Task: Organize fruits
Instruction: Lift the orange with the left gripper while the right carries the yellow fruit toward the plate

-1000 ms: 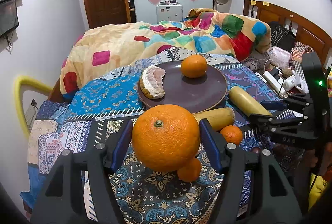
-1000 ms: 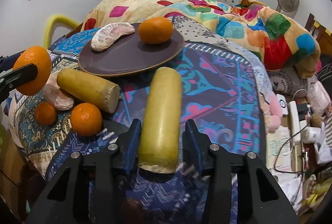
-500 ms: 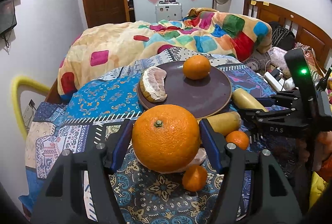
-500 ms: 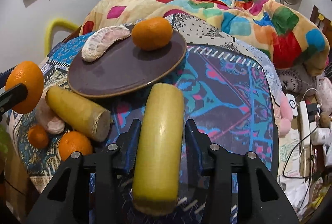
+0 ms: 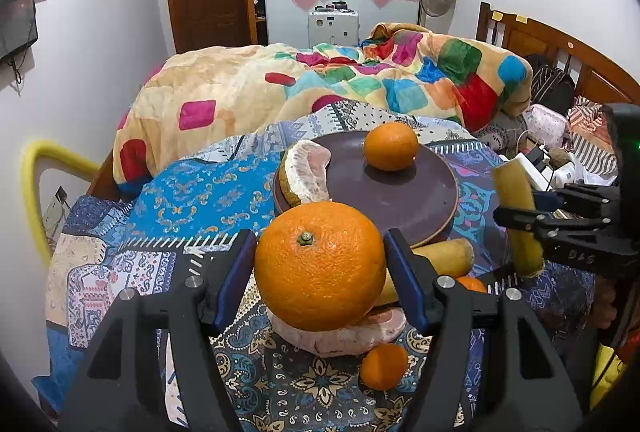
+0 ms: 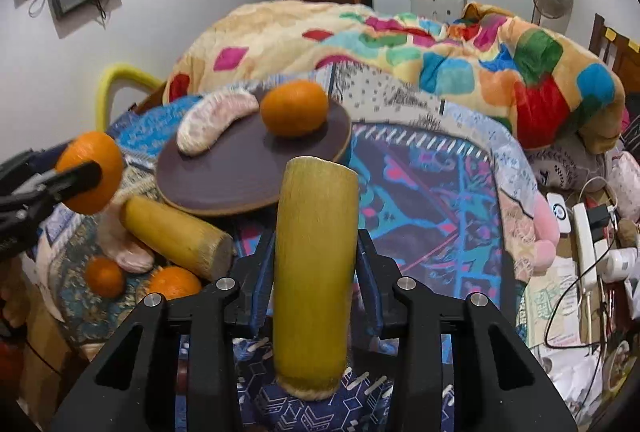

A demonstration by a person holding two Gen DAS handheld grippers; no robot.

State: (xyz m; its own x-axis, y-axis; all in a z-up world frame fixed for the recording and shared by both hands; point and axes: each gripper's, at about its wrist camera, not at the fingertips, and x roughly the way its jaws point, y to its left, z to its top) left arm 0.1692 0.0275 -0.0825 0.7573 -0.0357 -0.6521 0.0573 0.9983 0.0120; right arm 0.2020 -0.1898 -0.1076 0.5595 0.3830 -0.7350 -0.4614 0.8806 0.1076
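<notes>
My left gripper (image 5: pixel 320 264) is shut on a large orange (image 5: pixel 320 264), held above the table near the front rim of the dark round plate (image 5: pixel 400 196). My right gripper (image 6: pixel 316 252) is shut on a yellow sugarcane stick (image 6: pixel 314 272), lifted off the cloth and tilted up; it also shows at the right of the left wrist view (image 5: pixel 516 216). The plate holds an orange (image 5: pixel 390 146) and a peeled pomelo segment (image 5: pixel 308 172). A second sugarcane stick (image 6: pixel 172 228), another pomelo segment (image 5: pixel 340 336) and two small oranges (image 5: pixel 384 366) (image 6: pixel 174 284) lie on the cloth.
The table wears a patterned blue cloth (image 5: pixel 192 188). A bed with a colourful quilt (image 5: pixel 320 80) is behind it. A power strip and cables (image 6: pixel 584 240) lie at the right. A yellow chair back (image 5: pixel 36 168) stands at the left.
My right gripper has lifted the sugarcane stick off the cloth and tipped it up toward the plate. My left gripper has carried the large orange forward toward the plate.
</notes>
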